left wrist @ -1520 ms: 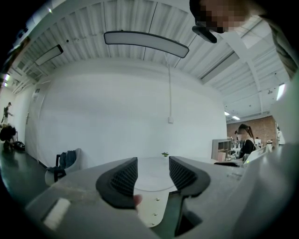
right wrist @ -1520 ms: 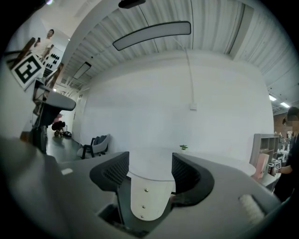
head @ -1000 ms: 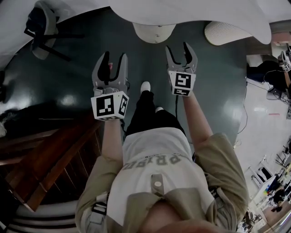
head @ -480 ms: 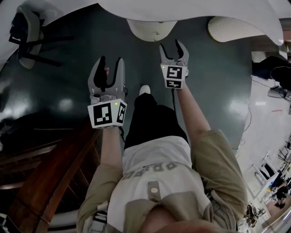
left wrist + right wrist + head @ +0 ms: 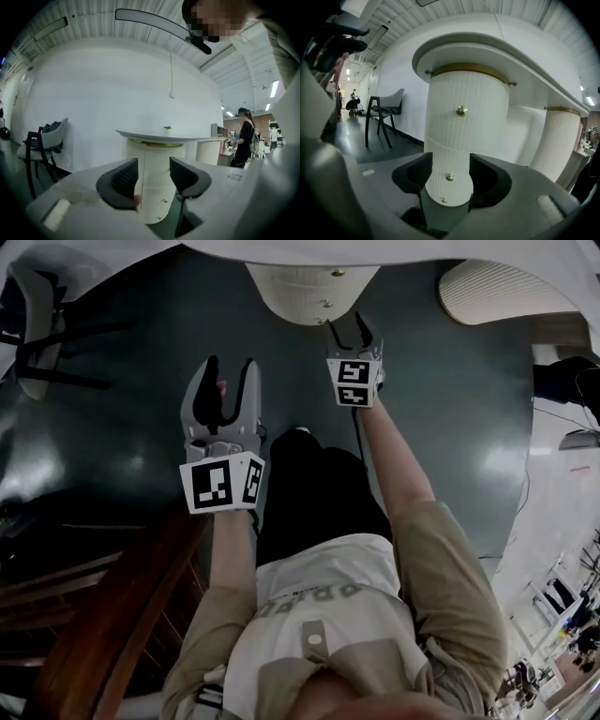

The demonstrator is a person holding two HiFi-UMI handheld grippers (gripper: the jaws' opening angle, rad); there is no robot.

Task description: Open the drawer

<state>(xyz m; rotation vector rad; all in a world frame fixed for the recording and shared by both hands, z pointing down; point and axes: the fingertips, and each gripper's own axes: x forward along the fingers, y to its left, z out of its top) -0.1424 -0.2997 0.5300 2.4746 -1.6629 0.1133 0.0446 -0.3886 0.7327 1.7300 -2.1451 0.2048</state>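
Observation:
A white ribbed round pedestal (image 5: 314,287) stands under a white table top (image 5: 394,251). Its drawers carry small brass knobs: an upper knob (image 5: 461,110) and a lower knob (image 5: 449,177) show in the right gripper view. My right gripper (image 5: 349,326) is held just short of the pedestal (image 5: 466,126). Its jaws are closing, with only air between them, and the lower knob shows beyond their gap. My left gripper (image 5: 230,367) hangs further back and to the left, open and empty, with the pedestal (image 5: 157,187) far ahead of it.
A chair (image 5: 37,306) stands at the far left on the dark floor. A second ribbed pedestal (image 5: 487,292) is at the upper right. Dark wooden furniture (image 5: 94,596) lies at the lower left. A person (image 5: 246,140) stands far off on the right.
Both grippers have sunk lower. The right one has moved forward, closer to the pedestal, while the left stays behind. The right jaws stand slightly narrower.

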